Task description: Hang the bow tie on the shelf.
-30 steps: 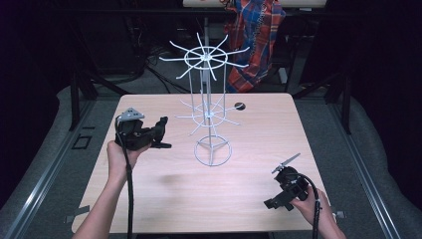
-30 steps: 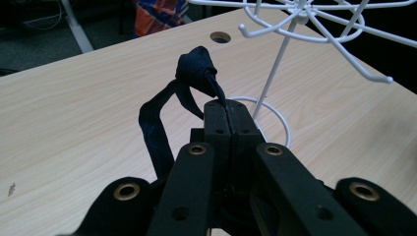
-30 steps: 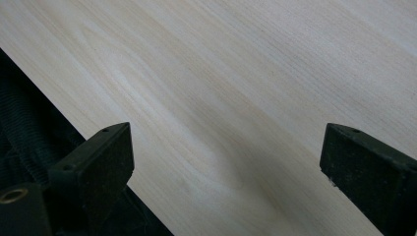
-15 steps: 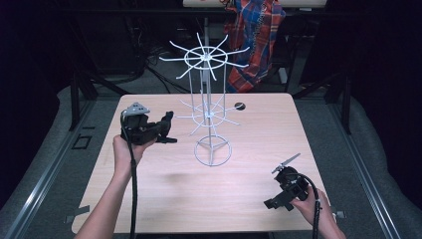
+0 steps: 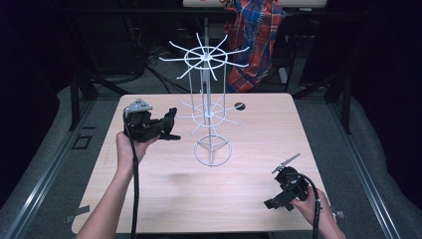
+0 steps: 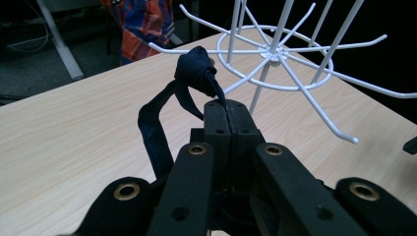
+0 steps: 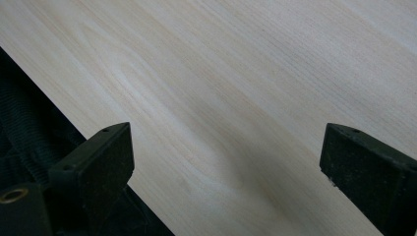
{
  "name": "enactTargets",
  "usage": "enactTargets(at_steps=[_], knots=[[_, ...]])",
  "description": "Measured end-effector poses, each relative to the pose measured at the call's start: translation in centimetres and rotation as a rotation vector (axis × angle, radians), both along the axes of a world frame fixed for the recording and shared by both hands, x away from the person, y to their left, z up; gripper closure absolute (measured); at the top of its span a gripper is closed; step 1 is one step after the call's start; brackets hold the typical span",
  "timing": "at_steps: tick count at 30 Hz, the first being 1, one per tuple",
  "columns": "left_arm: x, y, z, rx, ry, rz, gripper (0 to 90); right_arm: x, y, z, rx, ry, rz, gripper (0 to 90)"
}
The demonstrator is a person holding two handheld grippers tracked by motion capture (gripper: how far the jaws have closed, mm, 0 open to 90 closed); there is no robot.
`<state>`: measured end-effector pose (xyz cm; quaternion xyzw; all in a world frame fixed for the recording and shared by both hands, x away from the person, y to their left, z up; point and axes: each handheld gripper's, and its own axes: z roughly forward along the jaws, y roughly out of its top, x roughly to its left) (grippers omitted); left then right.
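Note:
A white wire rack (image 5: 205,92) with two tiers of radiating hooks stands on a ring base in the middle of the wooden table (image 5: 263,134). My left gripper (image 5: 171,130) hovers just left of the rack's lower tier, pointing right. It is shut on a dark blue cloth band (image 6: 194,73), whose knotted loop sticks out above the closed tips of the left gripper (image 6: 227,105), close to a lower hook ring (image 6: 275,51). My right gripper (image 5: 278,196) rests low at the table's front right corner. In its own view the right gripper (image 7: 226,162) is open over bare wood.
A small dark round object (image 5: 239,105) lies on the table behind the rack. A plaid cloth (image 5: 256,35) hangs beyond the far edge. The table edge (image 7: 59,118) runs close under the right gripper. Dark frames and cables surround the table.
My left gripper has moved a little to the right and farther from me, closer to the rack, still holding the band. The right gripper has stayed put.

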<state>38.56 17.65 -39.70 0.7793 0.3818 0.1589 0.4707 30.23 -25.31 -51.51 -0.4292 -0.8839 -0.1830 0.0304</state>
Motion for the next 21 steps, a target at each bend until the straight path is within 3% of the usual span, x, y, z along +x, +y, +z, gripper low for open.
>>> enactTargets(at_steps=[21], knots=[[0.4,-1.4,-0.7,0.022,0.027,-0.039,89.2,0.0,0.0,0.0,0.000,0.002,0.002,6.0]])
